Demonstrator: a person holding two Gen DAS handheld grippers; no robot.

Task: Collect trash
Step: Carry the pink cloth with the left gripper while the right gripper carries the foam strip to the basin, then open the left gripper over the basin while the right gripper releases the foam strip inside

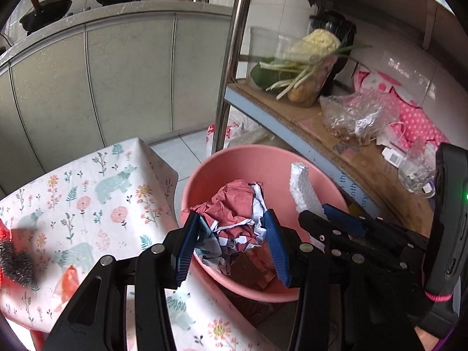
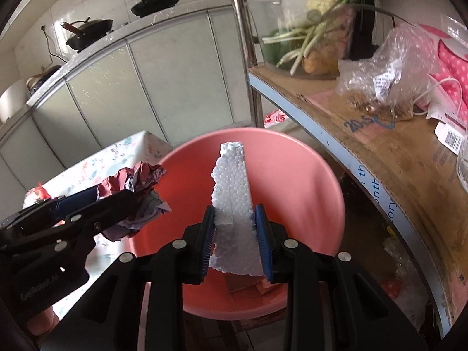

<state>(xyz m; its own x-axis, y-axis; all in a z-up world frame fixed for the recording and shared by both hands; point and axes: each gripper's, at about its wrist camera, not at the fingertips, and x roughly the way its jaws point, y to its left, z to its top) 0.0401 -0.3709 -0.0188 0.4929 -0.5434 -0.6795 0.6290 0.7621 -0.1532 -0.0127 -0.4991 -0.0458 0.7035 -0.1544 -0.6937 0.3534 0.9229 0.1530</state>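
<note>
My left gripper (image 1: 231,228) is shut on a crumpled ball of red and white paper (image 1: 234,213) and holds it over the pink basin (image 1: 222,158). My right gripper (image 2: 235,219) is shut on a long piece of white foam (image 2: 234,187) and holds it over the same basin (image 2: 307,175). The foam (image 1: 302,187) and right gripper show at the right of the left wrist view. The paper ball (image 2: 137,187) and left gripper show at the left of the right wrist view. Some brown scraps (image 2: 248,283) lie in the basin's bottom.
A table with a floral cloth (image 1: 87,199) is left of the basin; a steel scourer (image 1: 14,263) and orange scrap (image 1: 68,286) lie on it. A metal pole (image 1: 231,58) and a cardboard-lined shelf (image 2: 380,152) with bags and vegetables stand to the right. Cabinets (image 1: 117,82) are behind.
</note>
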